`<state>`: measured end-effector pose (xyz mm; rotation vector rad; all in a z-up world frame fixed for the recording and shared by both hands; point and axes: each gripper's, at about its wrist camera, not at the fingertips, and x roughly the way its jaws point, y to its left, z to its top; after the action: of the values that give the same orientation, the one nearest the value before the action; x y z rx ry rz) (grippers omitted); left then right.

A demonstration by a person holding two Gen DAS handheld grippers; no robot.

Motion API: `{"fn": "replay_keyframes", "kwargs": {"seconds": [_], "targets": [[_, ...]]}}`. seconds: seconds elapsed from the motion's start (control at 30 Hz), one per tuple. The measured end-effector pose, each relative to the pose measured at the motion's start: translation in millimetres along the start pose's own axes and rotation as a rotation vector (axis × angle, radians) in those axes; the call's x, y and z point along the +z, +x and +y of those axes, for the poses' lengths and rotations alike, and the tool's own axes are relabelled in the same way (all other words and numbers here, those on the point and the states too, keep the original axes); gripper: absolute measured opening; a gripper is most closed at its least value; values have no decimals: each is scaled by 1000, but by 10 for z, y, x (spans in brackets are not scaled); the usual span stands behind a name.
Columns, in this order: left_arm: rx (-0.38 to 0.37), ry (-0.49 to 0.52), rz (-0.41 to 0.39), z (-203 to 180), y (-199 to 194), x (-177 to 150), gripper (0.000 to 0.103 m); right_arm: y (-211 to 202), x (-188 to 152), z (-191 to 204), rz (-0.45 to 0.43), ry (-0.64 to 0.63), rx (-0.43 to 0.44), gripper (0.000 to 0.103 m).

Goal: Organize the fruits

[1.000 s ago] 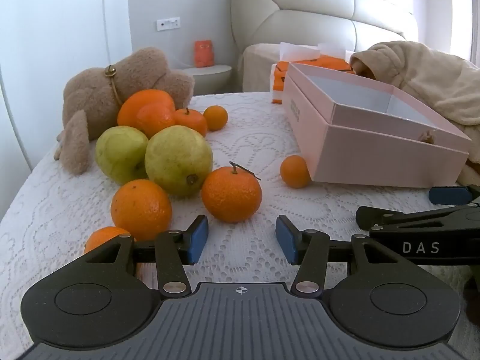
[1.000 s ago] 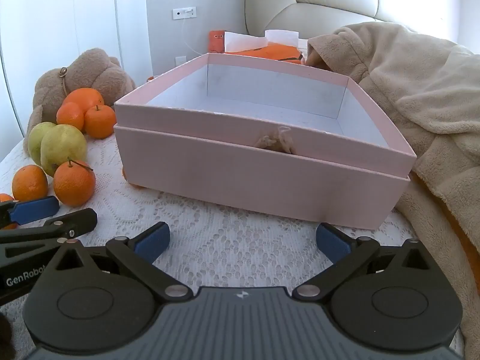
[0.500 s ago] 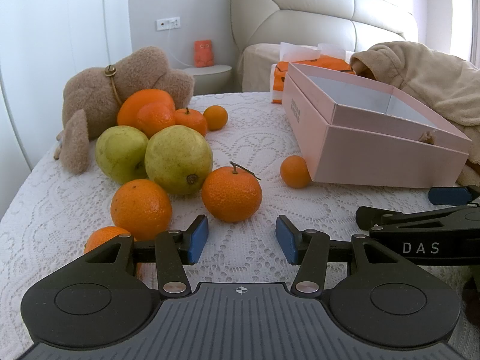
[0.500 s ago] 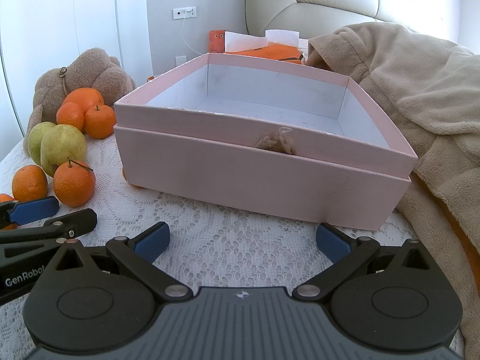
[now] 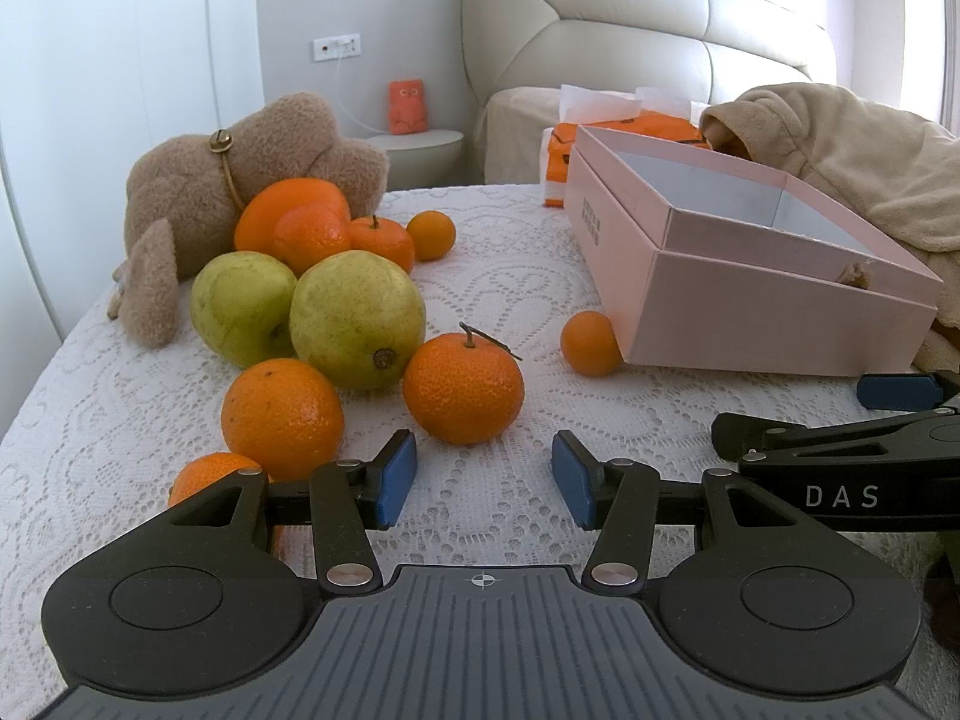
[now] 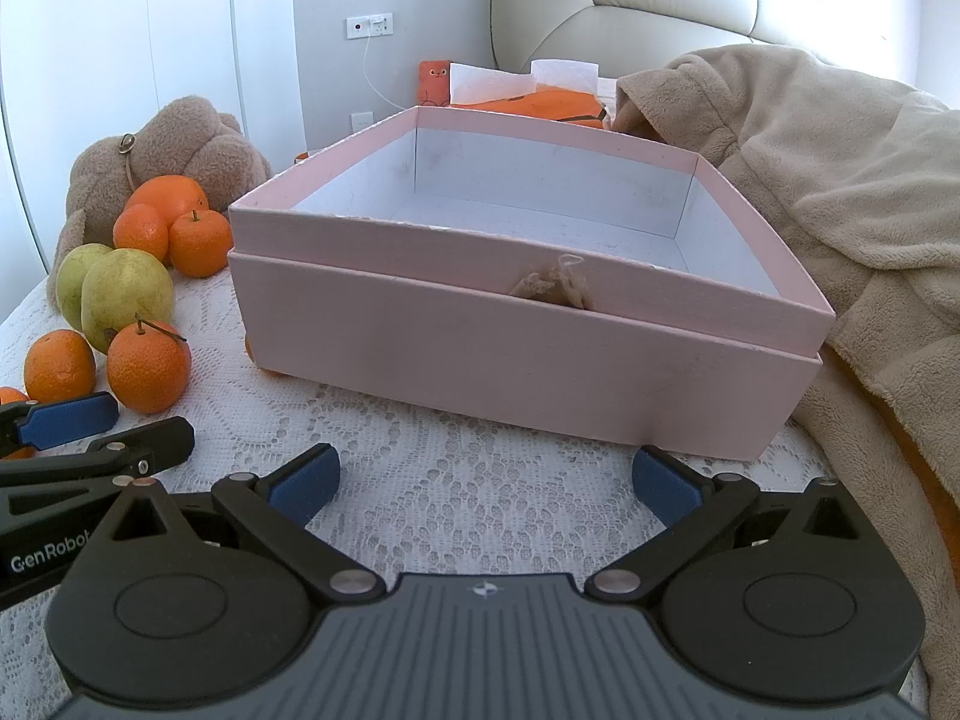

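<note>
Nothing moves since before: left gripper (image 5: 483,479) and right gripper (image 6: 485,479) hover wide, holding nothing, fruit untouched, pink box (image 6: 540,360) empty, sorting unstarted.

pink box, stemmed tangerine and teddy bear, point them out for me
pink box (image 6: 480,360), right wrist view, front wall
stemmed tangerine (image 5: 462,387), left wrist view, middle of its peel
teddy bear (image 5: 180,192), left wrist view, its body

On my left the fruit pile (image 5: 336,312) sits on the tablecloth (image 5: 498,276), the plush toy (image 5: 240,168) behind it. The open box (image 6: 528,324) lies to my right, one small orange (image 5: 591,343) touching its near corner, a blanket (image 6: 840,192) beyond.
</note>
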<state>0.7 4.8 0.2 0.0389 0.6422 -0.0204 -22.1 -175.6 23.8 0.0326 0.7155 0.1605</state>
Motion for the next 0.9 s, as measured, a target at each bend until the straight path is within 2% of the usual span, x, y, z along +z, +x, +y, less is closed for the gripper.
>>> {"fn": "replay_keyframes", "kwargs": {"seconds": [0.9], "targets": [[0,-2,0,-5,-1,-1,56,-8,2,-6,0,2,2,103]]}}
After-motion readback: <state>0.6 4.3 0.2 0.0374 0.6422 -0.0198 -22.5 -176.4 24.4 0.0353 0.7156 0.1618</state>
